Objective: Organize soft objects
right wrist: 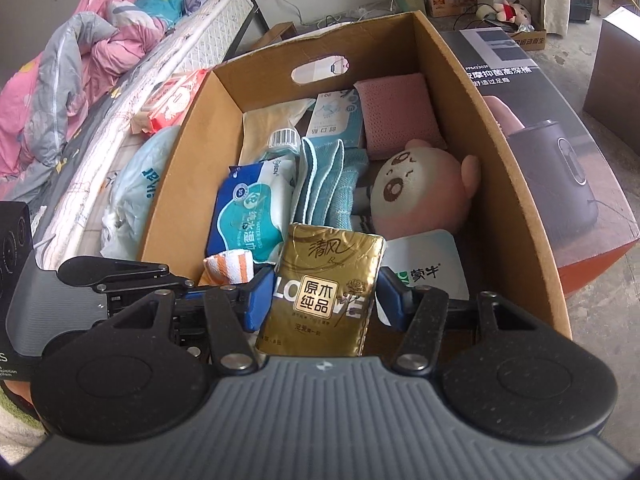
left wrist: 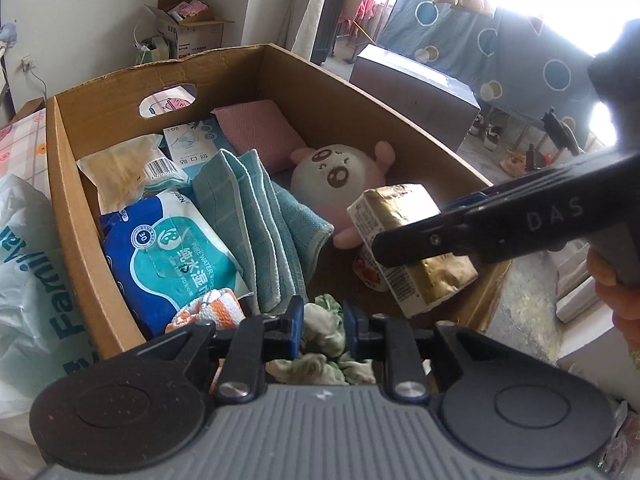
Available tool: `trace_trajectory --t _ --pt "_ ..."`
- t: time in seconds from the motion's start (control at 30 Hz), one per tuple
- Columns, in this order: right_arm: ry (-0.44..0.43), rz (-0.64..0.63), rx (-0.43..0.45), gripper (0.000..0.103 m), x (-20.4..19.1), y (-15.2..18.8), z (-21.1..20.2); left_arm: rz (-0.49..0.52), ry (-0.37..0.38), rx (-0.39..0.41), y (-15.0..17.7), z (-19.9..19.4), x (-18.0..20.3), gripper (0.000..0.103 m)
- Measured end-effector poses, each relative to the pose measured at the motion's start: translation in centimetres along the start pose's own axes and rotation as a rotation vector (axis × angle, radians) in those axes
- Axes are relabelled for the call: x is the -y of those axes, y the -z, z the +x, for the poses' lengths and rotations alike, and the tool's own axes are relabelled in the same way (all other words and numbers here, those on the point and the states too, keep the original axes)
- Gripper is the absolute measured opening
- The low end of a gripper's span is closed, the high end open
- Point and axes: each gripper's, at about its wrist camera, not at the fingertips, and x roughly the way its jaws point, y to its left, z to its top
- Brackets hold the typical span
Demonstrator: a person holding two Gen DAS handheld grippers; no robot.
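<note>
An open cardboard box point(left wrist: 360, 92) point(right wrist: 516, 168) holds soft items: a pink plush toy point(left wrist: 340, 176) point(right wrist: 416, 192), folded teal towels point(left wrist: 256, 216) point(right wrist: 328, 184), a blue wet-wipes pack point(left wrist: 172, 248) point(right wrist: 248, 216), a pink cushion point(left wrist: 260, 132) point(right wrist: 400, 116) and an orange striped cloth point(left wrist: 208, 308) point(right wrist: 230, 266). My right gripper point(right wrist: 320, 300) is shut on a gold tissue pack point(right wrist: 324, 292) point(left wrist: 404, 208) over the box's near end. My left gripper point(left wrist: 322, 328) is shut on a green-white crumpled cloth point(left wrist: 324, 332) at the box's near edge.
A white plastic bag point(left wrist: 32, 264) point(right wrist: 136, 192) lies left of the box. A bed with pink and grey bedding point(right wrist: 80, 52) stands at the left. A dark appliance carton point(right wrist: 560, 140) sits right of the box. More cartons point(left wrist: 188, 28) stand by the far wall.
</note>
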Motion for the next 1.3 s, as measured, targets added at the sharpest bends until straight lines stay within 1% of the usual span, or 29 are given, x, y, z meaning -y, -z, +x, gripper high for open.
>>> trace_trajectory --t 0.07,0.17,0.23,0.3,0.37,0.5,0.57,0.63,0.7,0.83,0.93,1.03,1.1,1.13,1.2,1.27,1.3 --pt "0.005 -0.007 -0.023 0.055 0.2 -0.1 0.4 -0.012 0.000 0.001 -0.1 -0.1 -0.2 0.038" --pt "0.013 -0.032 -0.052 0.055 0.3 -0.3 1.0 -0.020 -0.004 0.021 -0.2 -0.8 -0.4 0.039" --pt "0.020 -0.058 -0.075 0.055 0.1 -0.3 1.2 -0.021 -0.007 0.041 -0.2 -1.8 -0.6 0.041" --pt "0.030 -0.094 -0.103 0.055 -0.2 -0.4 1.4 -0.019 -0.025 0.071 -0.3 -3.0 -0.8 0.046" --pt "0.048 -0.145 -0.137 0.055 -0.6 -0.6 1.7 -0.013 -0.049 0.107 -0.3 -4.4 -0.9 0.048" --pt "0.083 -0.235 -0.224 0.057 -1.2 -1.0 3.0 -0.021 -0.080 0.152 -0.4 -5.9 -1.4 0.052" --pt "0.098 -0.252 -0.257 0.059 -1.3 -1.0 3.6 -0.028 -0.087 0.160 -0.4 -6.4 -1.7 0.052" --pt "0.109 -0.262 -0.269 0.064 -1.4 -1.2 3.8 -0.038 -0.088 0.164 -0.5 -6.8 -1.9 0.054" --pt "0.117 -0.257 -0.265 0.066 -1.4 -1.3 3.6 -0.041 -0.087 0.166 -0.4 -7.0 -2.1 0.056" --pt "0.126 -0.240 -0.226 0.067 -1.4 -1.3 2.6 -0.038 -0.091 0.172 0.0 -7.6 -2.3 0.060" --pt "0.122 -0.197 -0.177 0.067 -1.1 -1.3 1.3 -0.035 -0.100 0.180 0.4 -8.1 -2.3 0.064" --pt "0.081 -0.098 -0.081 0.067 -0.5 -0.9 -0.7 -0.032 -0.115 0.201 0.9 -9.2 -2.5 0.074" --pt "0.048 -0.020 0.006 0.071 0.0 -0.1 -2.4 -0.032 -0.126 0.215 1.3 -10.1 -2.7 0.080" --pt "0.038 0.016 0.047 0.073 0.2 0.4 -3.2 -0.034 -0.131 0.222 1.5 -10.6 -2.9 0.081" --pt "0.041 0.081 0.120 0.075 0.4 1.5 -4.5 -0.040 -0.145 0.239 1.9 -11.8 -3.3 0.086" --pt "0.048 0.136 0.204 0.076 0.3 3.1 -5.9 -0.048 -0.160 0.251 2.3 -12.8 -3.7 0.092" --pt "0.048 0.156 0.236 0.079 0.2 3.8 -6.4 -0.052 -0.173 0.253 2.6 -13.3 -3.9 0.095"
